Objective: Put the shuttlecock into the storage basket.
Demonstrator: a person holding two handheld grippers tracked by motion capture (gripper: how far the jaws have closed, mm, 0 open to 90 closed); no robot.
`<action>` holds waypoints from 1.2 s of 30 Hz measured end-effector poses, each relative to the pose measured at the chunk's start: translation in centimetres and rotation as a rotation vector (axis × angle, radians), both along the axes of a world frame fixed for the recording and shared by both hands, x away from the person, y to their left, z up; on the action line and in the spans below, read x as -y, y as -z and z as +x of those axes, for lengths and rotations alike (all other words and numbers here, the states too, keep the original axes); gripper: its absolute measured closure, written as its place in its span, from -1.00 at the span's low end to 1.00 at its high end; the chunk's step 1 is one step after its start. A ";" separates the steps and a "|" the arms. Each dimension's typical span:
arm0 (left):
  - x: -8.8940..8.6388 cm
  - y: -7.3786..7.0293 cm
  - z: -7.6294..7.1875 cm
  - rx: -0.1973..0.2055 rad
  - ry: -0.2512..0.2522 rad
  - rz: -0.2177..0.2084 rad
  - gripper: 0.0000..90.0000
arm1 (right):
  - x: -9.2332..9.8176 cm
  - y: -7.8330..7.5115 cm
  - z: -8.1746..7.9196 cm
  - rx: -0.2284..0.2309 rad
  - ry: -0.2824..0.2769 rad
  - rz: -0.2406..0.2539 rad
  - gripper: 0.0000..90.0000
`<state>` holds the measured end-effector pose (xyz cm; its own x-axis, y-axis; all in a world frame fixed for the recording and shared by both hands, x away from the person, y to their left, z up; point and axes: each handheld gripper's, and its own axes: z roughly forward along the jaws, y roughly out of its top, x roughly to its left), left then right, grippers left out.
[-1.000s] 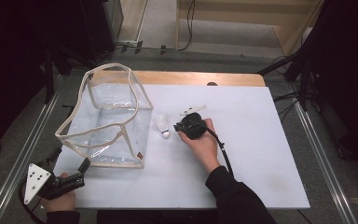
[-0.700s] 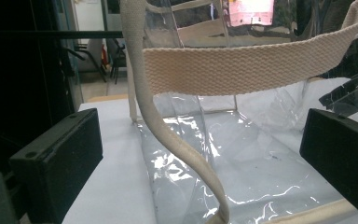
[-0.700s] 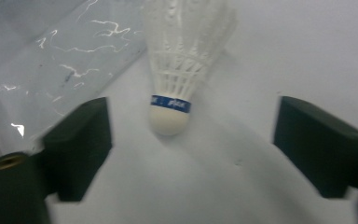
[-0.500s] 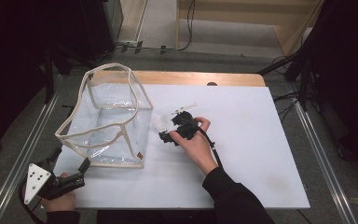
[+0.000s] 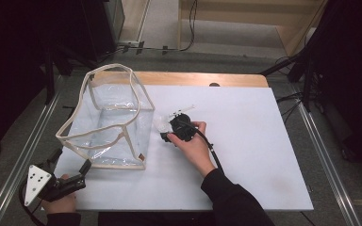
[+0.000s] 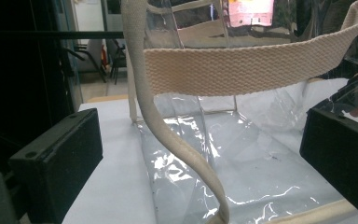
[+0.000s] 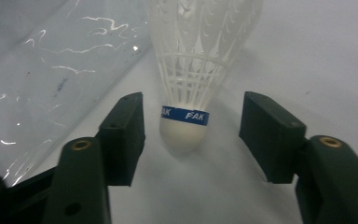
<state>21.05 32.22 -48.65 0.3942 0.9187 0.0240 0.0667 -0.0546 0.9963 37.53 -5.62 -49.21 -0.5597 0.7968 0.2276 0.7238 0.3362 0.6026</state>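
Starting with the high view: shifted the right tool (image 5: 166,136) left across the white worktop (image 5: 245,141) toward the clear bag (image 5: 122,126) compared with a second ago. Now parked right behind the shuttlecock (image 5: 160,124), lying just beside the bag's near wall. Holding the left tool (image 5: 70,161) at the bag's front corner, same spot as before.

Over to the left gripper view: wide open left tool (image 6: 200,154), straddling the bag's cream strap (image 6: 177,140) without pinching it, as far as can be told.

Then the right gripper view: just been closing the right tool (image 7: 191,135) from wide, now roughly halfway and not gripping anything yet. Got the shuttlecock (image 7: 191,93) lined up dead centre, white cork between the pads, feathers pointing away, clear gaps on both sides. Resting on the worktop close beside the bag's plastic (image 7: 51,70). Looks like the pickup step, probably for dropping it into the bag; should need only a bit more squeeze on the cork.
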 end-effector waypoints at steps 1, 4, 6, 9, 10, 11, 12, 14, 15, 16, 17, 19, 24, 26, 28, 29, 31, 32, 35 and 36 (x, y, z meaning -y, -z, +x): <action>0.0 0.0 0.0 0.000 0.001 0.000 -1.00 | -0.1 0.0 0.0 -0.001 -0.002 -0.002 -0.04; 0.0 0.0 0.0 0.000 0.000 -0.001 -1.00 | -0.5 0.2 -0.1 -0.002 0.000 -0.014 0.06; 0.0 0.0 0.0 0.000 0.000 -0.001 -1.00 | -0.7 0.3 -0.2 -0.001 -0.004 -0.021 0.12; 0.0 0.0 0.0 0.000 0.001 -0.002 -1.00 | -1.0 0.3 -0.3 0.005 -0.002 -0.028 0.17; -0.1 0.0 0.0 0.001 0.001 -0.001 -1.00 | -1.1 0.4 -0.3 0.007 -0.005 -0.036 0.19; -0.1 0.0 0.0 0.001 0.001 -0.001 -1.00 | -1.2 0.4 -0.3 0.012 -0.008 -0.040 0.20; 0.0 0.0 0.0 0.001 0.001 -0.002 -1.00 | -1.4 0.5 -0.4 0.016 -0.006 -0.052 0.21; -0.1 0.0 0.0 0.001 0.001 -0.001 -1.00 | -1.6 0.7 -0.4 0.021 -0.004 -0.069 0.23; -0.1 0.0 0.0 0.001 0.001 -0.001 -1.00 | -1.6 0.7 -0.5 0.029 -0.003 -0.075 0.25; -0.1 0.0 0.0 0.001 0.002 -0.002 -1.00 | -1.7 0.7 -0.5 0.032 -0.001 -0.080 0.29; -0.1 0.0 0.0 0.001 0.001 -0.001 -1.00 | -1.7 0.7 -0.5 0.036 0.004 -0.087 0.34; 0.0 0.0 0.0 0.001 0.002 -0.002 -1.00 | -1.6 0.7 -0.5 0.037 0.007 -0.082 0.39; -0.1 0.0 0.0 0.001 0.001 -0.001 -1.00 | -1.4 0.5 -0.5 0.035 0.002 -0.070 0.40; 0.0 0.0 0.0 0.001 0.001 -0.001 -1.00 | -1.2 0.4 -0.5 0.042 0.002 -0.064 0.40; -0.1 0.0 0.0 0.001 0.001 -0.001 -1.00 | -1.0 0.2 -0.4 0.047 0.005 -0.059 0.40; -0.1 0.0 0.0 0.001 0.001 -0.001 -1.00 | -0.9 0.1 -0.4 0.048 0.008 -0.059 0.40; 0.0 0.0 0.0 0.000 0.001 -0.002 -1.00 | -0.6 0.0 -0.4 0.051 0.009 -0.056 0.40; 0.0 0.0 0.0 0.001 0.001 -0.002 -1.00 | -0.5 -0.1 -0.4 0.054 0.010 -0.057 0.40; 0.0 0.0 0.0 0.001 0.001 -0.002 -1.00 | -0.1 -0.4 -0.5 0.057 0.020 -0.050 0.40; 0.0 0.0 0.0 0.000 0.001 -0.002 -1.00 | 0.1 -0.5 -0.5 0.063 0.021 -0.052 0.40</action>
